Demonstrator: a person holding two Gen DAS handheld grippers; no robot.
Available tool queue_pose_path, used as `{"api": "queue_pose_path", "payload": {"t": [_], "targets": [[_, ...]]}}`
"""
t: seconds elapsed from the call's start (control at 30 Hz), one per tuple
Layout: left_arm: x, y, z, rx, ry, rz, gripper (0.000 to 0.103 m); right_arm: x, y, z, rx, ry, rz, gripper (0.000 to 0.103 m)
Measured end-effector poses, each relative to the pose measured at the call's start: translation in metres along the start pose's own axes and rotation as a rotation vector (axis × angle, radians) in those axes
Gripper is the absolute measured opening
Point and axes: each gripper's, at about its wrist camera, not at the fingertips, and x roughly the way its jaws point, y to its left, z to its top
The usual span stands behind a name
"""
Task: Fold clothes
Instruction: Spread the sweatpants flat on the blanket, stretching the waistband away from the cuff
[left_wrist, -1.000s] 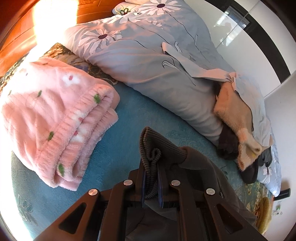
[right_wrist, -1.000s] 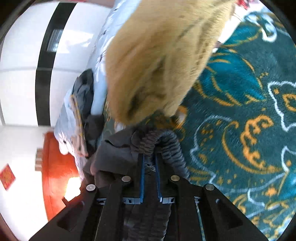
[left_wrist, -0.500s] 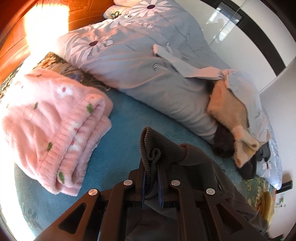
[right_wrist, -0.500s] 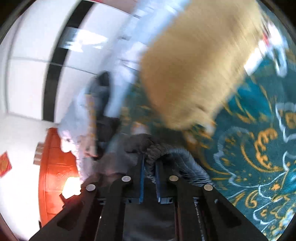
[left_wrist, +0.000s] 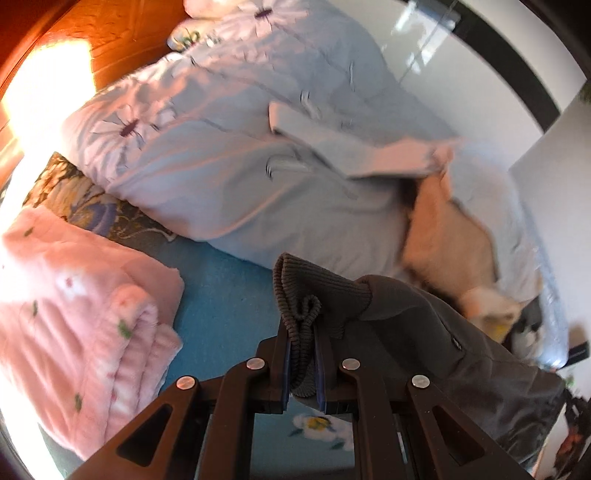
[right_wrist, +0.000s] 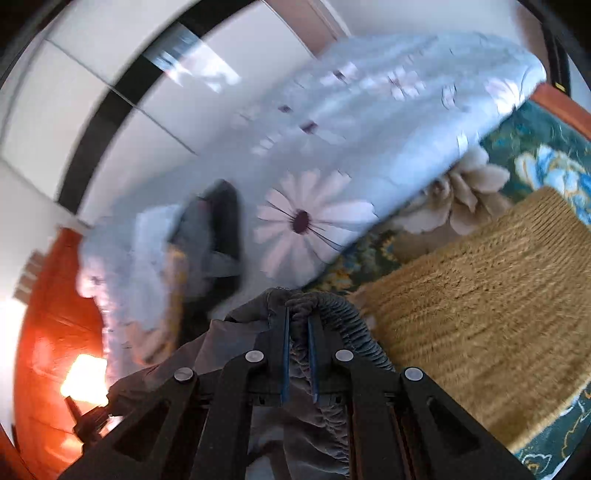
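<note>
Both hand-held grippers (left_wrist: 302, 334) (right_wrist: 297, 323) stay clamped on the grey garment (left_wrist: 424, 332), lifted higher.

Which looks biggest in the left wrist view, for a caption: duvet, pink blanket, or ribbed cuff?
1. Duvet.
2. Pink blanket, though nearness to the camera inflates it.
3. Ribbed cuff, smallest.

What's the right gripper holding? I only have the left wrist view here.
Observer: The right gripper is shut on the ribbed hem of the same dark grey garment your left gripper pinches.
Operator: Anything near it?
Observer: A tan knitted garment lies right beside it on the teal patterned bedspread.
Operator: What's ahead of it?
Observer: The daisy-print duvet, with dark clothes heaped at its end.
</note>
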Motion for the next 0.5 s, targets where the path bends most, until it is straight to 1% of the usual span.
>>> {"api": "queue_pose_path", "payload": {"t": [0.1,0.17,0.2,0.23,0.27,0.3,0.33,0.37,0.4,0.43,0.47,0.5], "targets": [[0.026,0.005,0.002,-0.009,0.055,0.016,0.014,0.029,-0.002,0.002,0.020,0.042,-0.059,0.009],[0.036,0.012,0.004,-0.030,0.077,0.014,0.015,0.033,-0.004,0.001,0.017,0.052,-0.079,0.009],[0.041,0.016,0.004,-0.043,0.088,0.013,0.017,0.034,-0.006,0.001,0.018,0.054,-0.087,0.009],[0.044,0.019,0.005,-0.055,0.094,0.015,0.022,0.036,-0.007,0.002,0.019,0.056,-0.094,0.010],[0.044,0.023,0.005,-0.070,0.094,0.021,0.030,0.036,-0.006,0.003,0.014,0.059,-0.104,0.010],[0.044,0.028,0.006,-0.087,0.091,0.025,0.033,0.036,-0.005,0.003,0.008,0.063,-0.114,0.013],[0.042,0.033,0.005,-0.107,0.086,0.025,0.040,0.036,-0.002,0.004,-0.005,0.068,-0.123,0.014],[0.040,0.038,0.004,-0.127,0.085,0.027,0.043,0.033,0.002,0.004,-0.027,0.073,-0.133,0.014],[0.038,0.043,0.000,-0.150,0.093,0.027,0.043,0.030,0.006,0.004,-0.051,0.073,-0.142,0.015],[0.036,0.044,-0.004,-0.161,0.111,0.026,0.043,0.025,0.012,0.004,-0.079,0.066,-0.154,0.019],[0.035,0.045,-0.009,-0.171,0.129,0.025,0.043,0.017,0.017,0.003,-0.104,0.046,-0.166,0.021],[0.034,0.046,-0.014,-0.181,0.144,0.014,0.043,0.008,0.022,0.002,-0.130,0.025,-0.179,0.025]]}}
